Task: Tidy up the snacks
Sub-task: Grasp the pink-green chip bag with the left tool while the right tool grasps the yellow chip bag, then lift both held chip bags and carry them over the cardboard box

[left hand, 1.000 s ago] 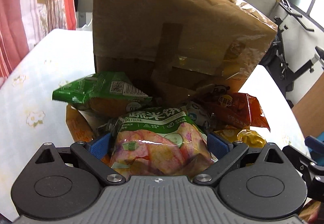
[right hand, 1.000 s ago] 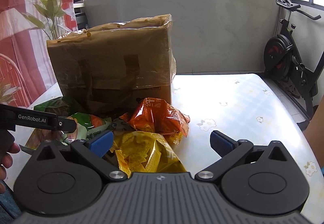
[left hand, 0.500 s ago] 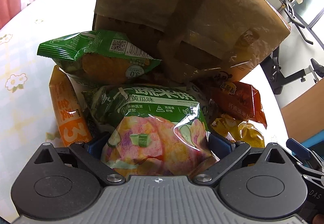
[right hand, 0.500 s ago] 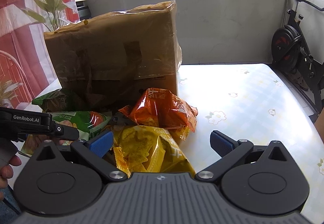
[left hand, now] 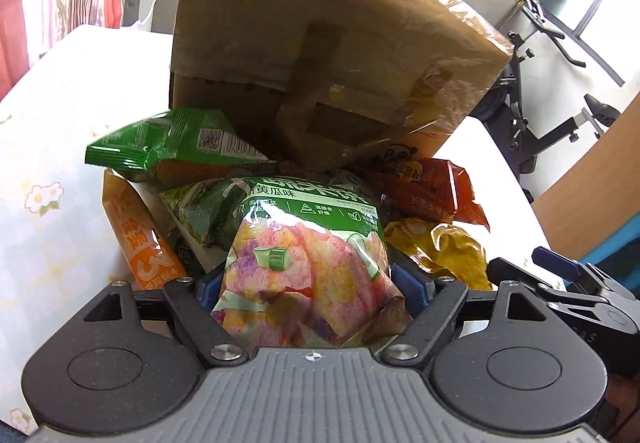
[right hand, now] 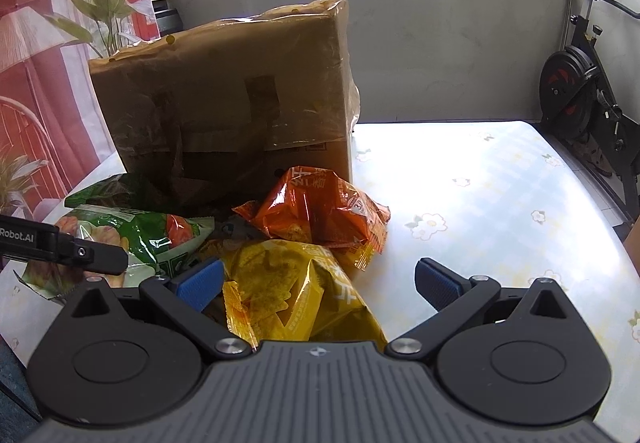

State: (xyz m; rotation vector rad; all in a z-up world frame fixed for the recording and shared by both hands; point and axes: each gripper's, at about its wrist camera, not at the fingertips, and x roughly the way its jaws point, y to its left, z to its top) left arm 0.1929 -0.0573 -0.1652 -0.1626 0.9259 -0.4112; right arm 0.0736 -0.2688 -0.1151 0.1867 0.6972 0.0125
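The left gripper (left hand: pixel 308 285) is closing its jaws on the cucumber rice-cracker bag (left hand: pixel 308 263), which is lying between them in the snack pile in front of the cardboard box (left hand: pixel 320 55), toward the table's (right hand: pixel 500 183) left edge. The right gripper (right hand: pixel 318 281) is hanging open over the yellow chip bag (right hand: pixel 296 291).

A green-topped rice-cracker bag (left hand: pixel 308 263) with a clear window on pink and yellow crackers lay at the front of the snack pile. Behind it a green packet (left hand: pixel 176 147) leaned against the tape-wrapped cardboard box (left hand: pixel 320 55). A slim orange packet (left hand: pixel 140 239) stood at the left; a red-orange bag (right hand: pixel 316 211) and a yellow chip bag (right hand: pixel 296 291) lay at the right.
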